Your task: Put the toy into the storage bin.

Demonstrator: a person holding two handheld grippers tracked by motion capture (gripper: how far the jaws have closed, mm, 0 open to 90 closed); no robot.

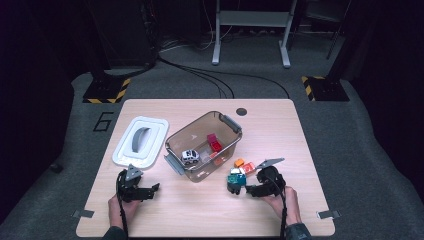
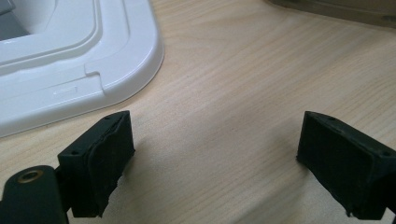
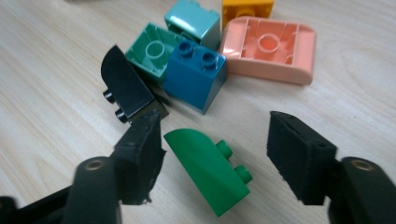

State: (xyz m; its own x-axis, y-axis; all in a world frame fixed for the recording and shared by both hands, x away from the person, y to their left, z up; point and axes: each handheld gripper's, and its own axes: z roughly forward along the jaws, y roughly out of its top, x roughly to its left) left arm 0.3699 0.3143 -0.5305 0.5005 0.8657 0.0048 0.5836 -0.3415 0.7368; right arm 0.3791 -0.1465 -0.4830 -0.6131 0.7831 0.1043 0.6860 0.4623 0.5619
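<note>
A green sloped brick lies on its side on the wooden table between the jaws of my right gripper. The pads stand apart from it, so the gripper is open. Just beyond it lie a black brick, a blue brick, a teal hollow brick, a salmon curved piece and a yellow brick. In the high view my right gripper sits at the near side of this pile. My left gripper rests open over bare table.
A clear plastic bin stands mid-table, holding a white toy car and red bricks. Its white lid lies to the left, just ahead of the left gripper. A dark round grommet marks the table's far edge.
</note>
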